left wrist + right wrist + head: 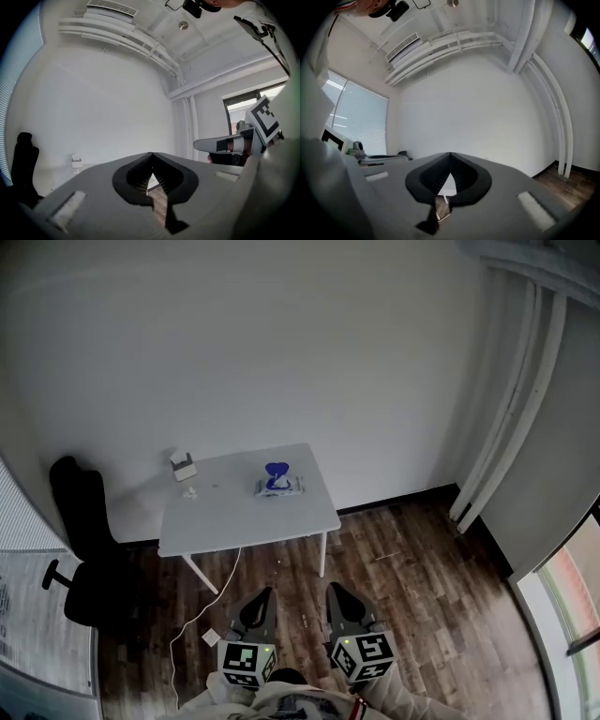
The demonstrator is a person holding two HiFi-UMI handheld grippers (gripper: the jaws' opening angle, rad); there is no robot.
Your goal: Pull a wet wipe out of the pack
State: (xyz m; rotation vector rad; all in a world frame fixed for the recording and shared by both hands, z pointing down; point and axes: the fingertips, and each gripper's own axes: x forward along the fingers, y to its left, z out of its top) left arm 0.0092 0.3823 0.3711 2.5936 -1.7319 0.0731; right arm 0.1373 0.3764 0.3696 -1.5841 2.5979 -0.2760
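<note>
The wet wipe pack [278, 487] lies on the far right part of a small white table [225, 514], its blue lid [276, 471] flipped up. Both grippers are held low and level well short of the table, over the wooden floor. My left gripper [265, 594] and my right gripper [333, 590] stand side by side with jaws pointing toward the table. In the left gripper view my left gripper [151, 155] has its jaws closed tip to tip with nothing between them. My right gripper [451, 155] is likewise shut and empty. The pack shows in neither gripper view.
A small white box [182, 465] stands at the table's far left corner. A black office chair [80, 531] sits left of the table. A white cable with a plug [210, 637] trails on the floor. White pipes [511, 399] run up the right wall beside a window.
</note>
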